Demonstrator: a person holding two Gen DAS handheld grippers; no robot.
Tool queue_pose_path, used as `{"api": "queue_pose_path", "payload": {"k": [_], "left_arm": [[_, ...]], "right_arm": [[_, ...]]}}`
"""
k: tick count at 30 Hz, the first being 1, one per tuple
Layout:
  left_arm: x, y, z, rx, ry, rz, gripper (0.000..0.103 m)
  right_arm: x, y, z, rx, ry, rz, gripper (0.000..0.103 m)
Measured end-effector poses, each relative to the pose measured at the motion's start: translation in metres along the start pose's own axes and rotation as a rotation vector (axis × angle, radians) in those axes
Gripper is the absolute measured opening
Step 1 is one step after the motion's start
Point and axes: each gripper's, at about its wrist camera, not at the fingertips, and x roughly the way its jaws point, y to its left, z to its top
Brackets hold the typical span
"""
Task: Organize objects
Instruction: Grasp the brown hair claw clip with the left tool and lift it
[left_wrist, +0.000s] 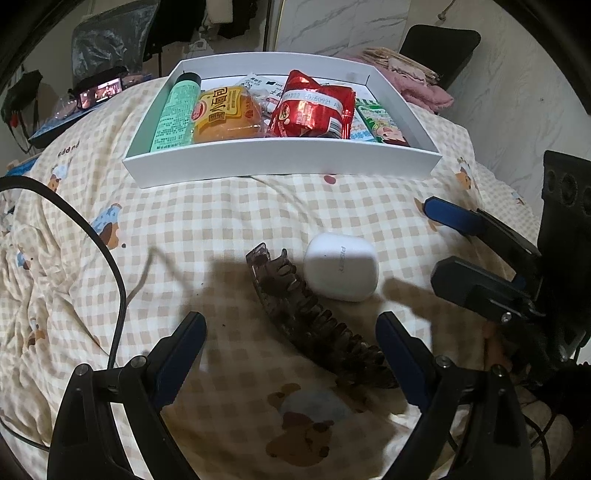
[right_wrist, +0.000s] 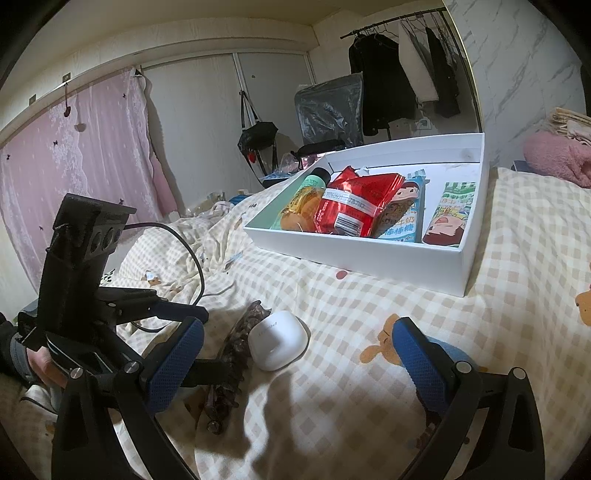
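A brown hair claw (left_wrist: 314, 321) lies on the checked quilt (left_wrist: 229, 218), with a white earbud case (left_wrist: 341, 271) right beside it. My left gripper (left_wrist: 291, 325) is open, its blue fingers standing either side of the claw without pressing on it. At the right edge my right gripper (left_wrist: 433, 240) is open beside the case. In the right wrist view, the right gripper (right_wrist: 298, 328) spans the case (right_wrist: 277, 343), apart from it. There the claw (right_wrist: 236, 343) sits between the left gripper's (right_wrist: 223, 341) fingers. Behind stands a white box (left_wrist: 280, 162) (right_wrist: 369, 258) holding a green tube (left_wrist: 175, 114), bread and snack packs.
A black cable (left_wrist: 118, 288) curves over the quilt at the left. A lit phone (left_wrist: 101, 92) sits past the bed's far left. Pink towels (right_wrist: 557, 158) lie at the far right. Clothes hang on a rail (right_wrist: 399, 74) behind.
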Motion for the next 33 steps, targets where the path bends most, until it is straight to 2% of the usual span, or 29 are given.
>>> {"api": "queue_pose_path", "payload": {"k": [3, 6, 12, 14, 16, 19, 21, 25, 29, 33], "left_arm": [[-0.001, 0.003, -0.001, -0.013, 0.001, -0.009, 0.095], [-0.001, 0.012, 0.0, -0.061, 0.011, -0.081, 0.095], [-0.016, 0.03, 0.001, -0.152, -0.02, -0.111, 0.094], [-0.02, 0.037, 0.004, -0.188, 0.0, -0.111, 0.087], [-0.024, 0.044, 0.007, -0.243, 0.036, -0.12, 0.063], [-0.024, 0.053, 0.008, -0.351, 0.101, -0.23, 0.05], [-0.022, 0.052, 0.008, -0.409, 0.144, -0.255, 0.045], [-0.015, 0.037, 0.01, -0.403, 0.193, -0.272, 0.041], [-0.002, 0.023, 0.019, -0.355, 0.216, -0.192, 0.041], [0.01, 0.022, 0.022, -0.347, 0.241, -0.093, 0.041]], "right_arm": [[0.0, 0.0, 0.0, 0.0, 0.0, 0.0, 0.103], [0.0, 0.0, 0.0, 0.0, 0.0, 0.0, 0.103], [0.0, 0.0, 0.0, -0.001, -0.001, 0.001, 0.102], [0.0, 0.0, 0.0, -0.001, -0.002, 0.001, 0.102], [0.0, -0.001, 0.0, 0.0, -0.003, 0.002, 0.102], [0.0, -0.003, 0.0, 0.004, -0.005, 0.006, 0.102], [-0.002, -0.005, 0.0, 0.009, -0.01, 0.01, 0.102], [-0.005, -0.008, 0.0, 0.027, -0.021, 0.016, 0.102], [-0.006, -0.01, 0.001, 0.04, -0.026, 0.024, 0.103], [-0.008, -0.011, 0.001, 0.041, -0.027, 0.024, 0.102]]}}
